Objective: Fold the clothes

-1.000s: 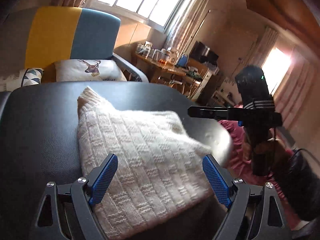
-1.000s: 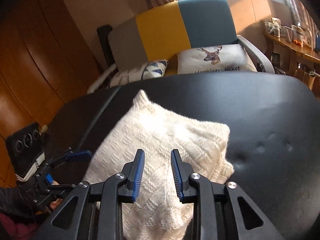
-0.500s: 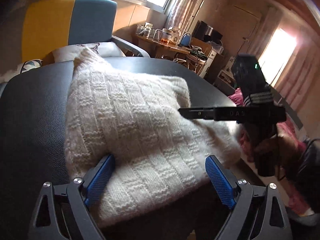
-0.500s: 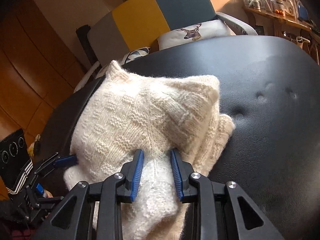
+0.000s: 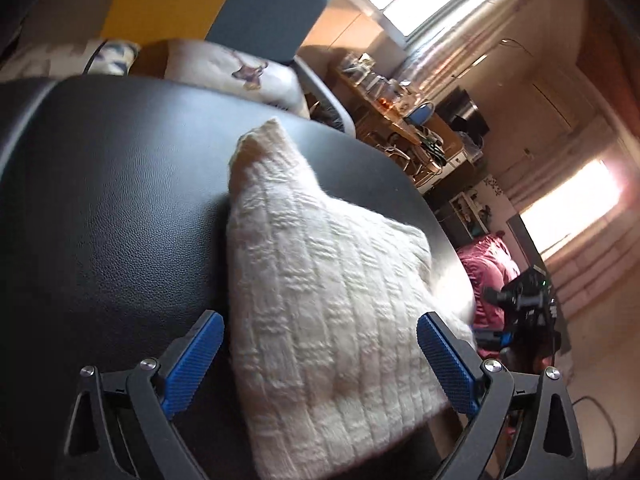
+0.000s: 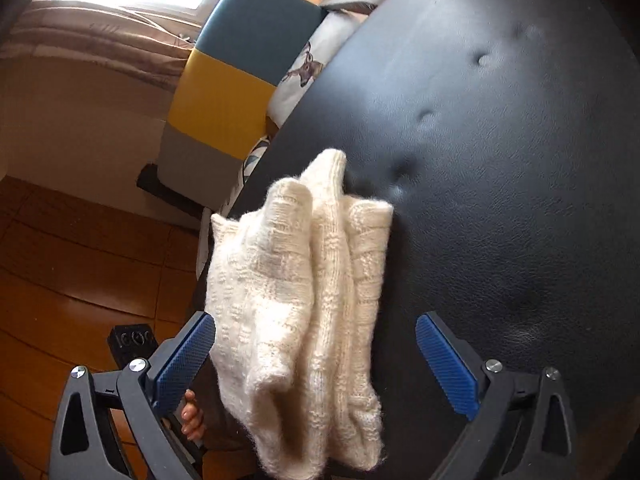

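Note:
A cream knitted sweater (image 5: 332,304) lies folded in a thick bundle at the near edge of a black padded table (image 5: 112,208). In the right wrist view the same sweater (image 6: 304,304) shows stacked layers that overhang the table (image 6: 500,184) edge. My left gripper (image 5: 320,356) is open, its blue pads wide apart on either side of the bundle and above it. My right gripper (image 6: 316,358) is open too, with the sweater's near end between its spread fingers, untouched. The other gripper (image 5: 524,300) shows far right in the left wrist view.
A grey, yellow and blue chair (image 6: 236,68) with a deer-print cushion (image 5: 248,72) stands behind the table. A cluttered wooden desk (image 5: 396,116) sits by the window. Pink cloth (image 5: 488,272) lies to the right. A person's fingers (image 6: 190,416) show below the right gripper, over wooden floor (image 6: 80,264).
My right gripper, shut on the sweater's fold before, has opened and let it go, and its view has tilted. Both grippers have pulled back from the bundle; the left one stayed open.

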Action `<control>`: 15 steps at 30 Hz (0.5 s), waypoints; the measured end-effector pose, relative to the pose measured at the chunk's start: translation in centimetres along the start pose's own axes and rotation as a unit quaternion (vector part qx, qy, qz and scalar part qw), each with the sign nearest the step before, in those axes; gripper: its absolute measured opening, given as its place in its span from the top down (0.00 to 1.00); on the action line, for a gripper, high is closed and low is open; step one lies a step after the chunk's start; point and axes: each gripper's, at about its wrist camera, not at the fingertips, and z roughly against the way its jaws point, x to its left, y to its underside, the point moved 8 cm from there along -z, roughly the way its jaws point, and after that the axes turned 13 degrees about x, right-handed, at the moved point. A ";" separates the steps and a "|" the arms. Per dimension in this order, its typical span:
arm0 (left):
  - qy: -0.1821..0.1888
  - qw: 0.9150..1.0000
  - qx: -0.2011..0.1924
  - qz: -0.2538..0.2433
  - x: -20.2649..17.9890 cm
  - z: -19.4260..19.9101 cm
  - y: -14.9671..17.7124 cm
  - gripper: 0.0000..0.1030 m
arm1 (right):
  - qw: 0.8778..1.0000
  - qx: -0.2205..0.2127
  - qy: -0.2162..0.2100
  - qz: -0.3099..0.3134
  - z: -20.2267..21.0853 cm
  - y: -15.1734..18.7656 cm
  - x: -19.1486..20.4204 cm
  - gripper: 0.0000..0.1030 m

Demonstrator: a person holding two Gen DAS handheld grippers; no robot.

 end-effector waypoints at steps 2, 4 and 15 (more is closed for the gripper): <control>0.007 1.000 0.005 0.007 0.3 -0.7 -0.5 0.05 | 1.000 0.021 -0.005 -0.003 -1.2 -0.3 0.0 0.00; 0.017 1.000 0.018 0.009 0.3 -1.6 -0.8 0.05 | 0.999 0.032 -0.007 -0.002 -2.3 -0.6 0.1 0.00; 0.020 0.995 0.092 0.015 0.8 -5.4 -0.9 0.08 | 0.998 0.059 0.018 0.029 -5.5 -0.4 0.7 0.13</control>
